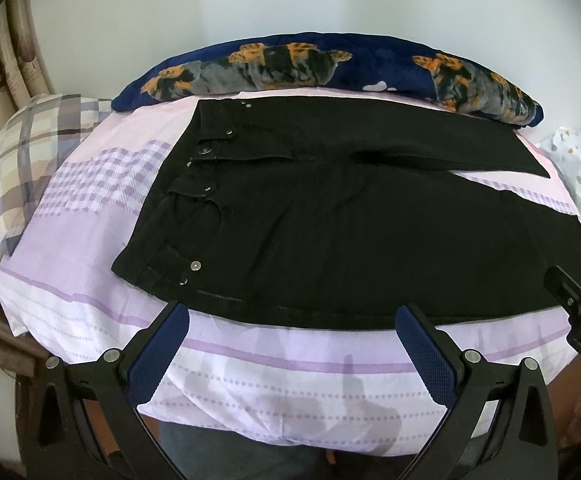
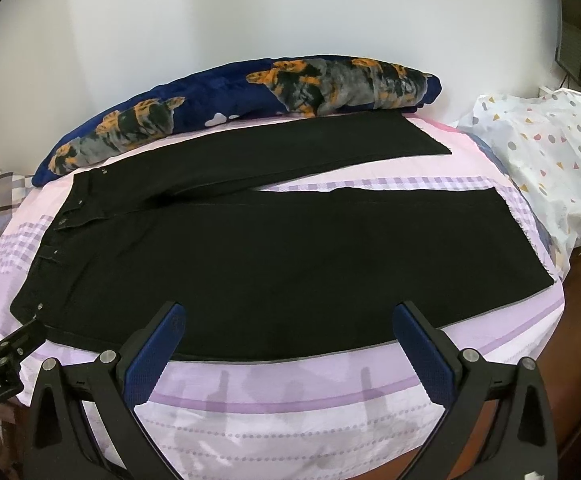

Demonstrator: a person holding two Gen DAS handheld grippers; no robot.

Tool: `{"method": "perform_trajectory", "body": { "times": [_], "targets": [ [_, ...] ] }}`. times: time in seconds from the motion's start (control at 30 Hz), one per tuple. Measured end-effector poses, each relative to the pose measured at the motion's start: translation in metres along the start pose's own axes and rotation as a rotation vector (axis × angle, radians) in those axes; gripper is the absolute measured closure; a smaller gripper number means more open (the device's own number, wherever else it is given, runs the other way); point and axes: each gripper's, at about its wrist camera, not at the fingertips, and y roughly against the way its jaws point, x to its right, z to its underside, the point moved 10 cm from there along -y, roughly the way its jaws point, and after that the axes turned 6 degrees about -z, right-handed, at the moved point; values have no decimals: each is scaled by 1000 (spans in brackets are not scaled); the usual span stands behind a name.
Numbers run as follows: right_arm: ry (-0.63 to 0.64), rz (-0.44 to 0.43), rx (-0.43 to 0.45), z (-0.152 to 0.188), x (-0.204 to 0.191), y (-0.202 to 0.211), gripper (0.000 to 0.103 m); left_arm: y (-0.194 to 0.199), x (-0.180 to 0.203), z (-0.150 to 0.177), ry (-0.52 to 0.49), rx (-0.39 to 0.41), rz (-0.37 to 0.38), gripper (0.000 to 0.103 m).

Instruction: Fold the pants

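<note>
Black pants [image 1: 350,232] lie flat on the bed, waistband at the left, legs spread apart toward the right. They also show in the right wrist view [image 2: 270,264], with both leg hems at the right. My left gripper [image 1: 292,320] is open and empty, just above the pants' near edge close to the waist. My right gripper [image 2: 290,318] is open and empty, above the near edge of the near leg. Each gripper shows at the edge of the other's view, the right one [image 1: 578,304] and the left one [image 2: 6,348].
The bed has a pink and purple sheet [image 1: 250,364]. A dark blue blanket with orange patches [image 1: 330,68] lies along the far side by the wall. A plaid pillow [image 1: 30,152] is at the left. A white dotted bundle [image 2: 550,160] sits at the right.
</note>
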Motion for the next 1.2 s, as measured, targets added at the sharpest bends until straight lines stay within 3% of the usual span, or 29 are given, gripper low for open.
{"method": "perform_trajectory", "body": {
  "times": [1.2],
  "targets": [
    [-32,-3,-2,1,7,-2,0,-2,5,4,1,-3,-6,1]
  ]
}}
